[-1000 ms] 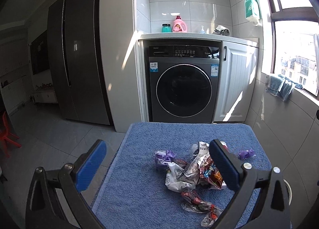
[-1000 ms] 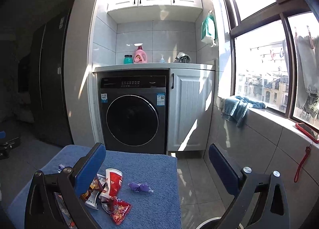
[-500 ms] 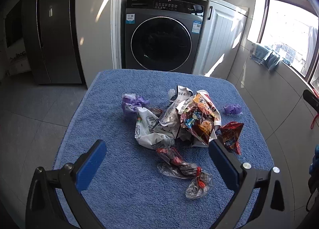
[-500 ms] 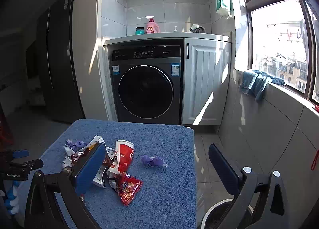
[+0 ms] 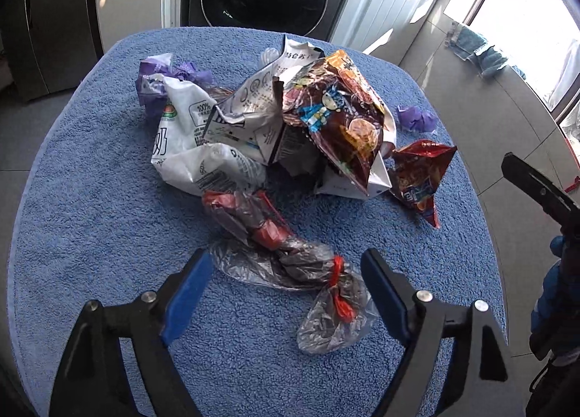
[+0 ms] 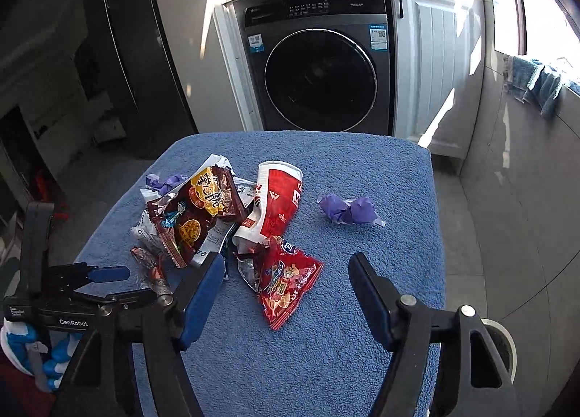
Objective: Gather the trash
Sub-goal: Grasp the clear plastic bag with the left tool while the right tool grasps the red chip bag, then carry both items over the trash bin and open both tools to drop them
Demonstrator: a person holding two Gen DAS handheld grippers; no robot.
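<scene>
Left wrist: crumpled clear wrapper (red-tied) between narrowing, unclenched jaws; right jaws likewise free

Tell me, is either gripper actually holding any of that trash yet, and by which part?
Nothing is held. The left gripper, jaws just closing, straddles the clear plastic bag; the right gripper straddles the red snack packet. No pad presses either.
</scene>
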